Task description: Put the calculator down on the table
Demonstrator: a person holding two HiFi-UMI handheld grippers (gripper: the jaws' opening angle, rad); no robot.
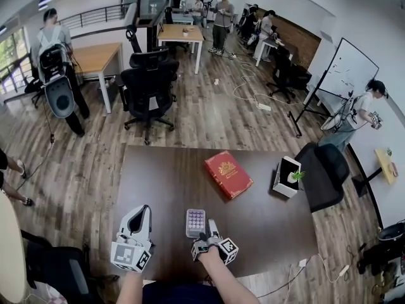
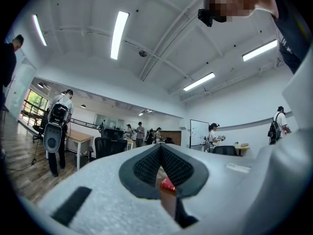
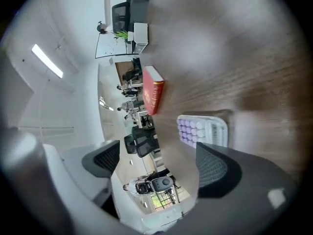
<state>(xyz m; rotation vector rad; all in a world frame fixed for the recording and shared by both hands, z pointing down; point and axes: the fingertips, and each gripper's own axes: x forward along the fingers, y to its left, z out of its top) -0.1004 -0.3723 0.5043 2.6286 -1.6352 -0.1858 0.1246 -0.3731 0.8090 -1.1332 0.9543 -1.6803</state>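
The calculator (image 1: pixel 195 222), pale with lilac keys, lies flat on the dark wooden table (image 1: pixel 171 182) near its front edge. In the right gripper view the calculator (image 3: pixel 203 131) rests on the wood just beyond the jaws, touching neither pad. My right gripper (image 1: pixel 209 230) hovers right behind it, turned on its side, and in its own view the right gripper (image 3: pixel 156 155) stands wide open with nothing between the jaws. My left gripper (image 1: pixel 140 219) is held to the left of the calculator. Its own view shows the left gripper (image 2: pixel 160 151) pointing level, with its pads meeting at the tips and holding nothing.
A red book (image 1: pixel 228 174) lies mid-table, and a white box with a small plant (image 1: pixel 286 176) stands at the right edge. Black office chairs (image 1: pixel 149 87) stand beyond the far edge, another chair (image 1: pixel 323 173) at the right. Several people stand farther off.
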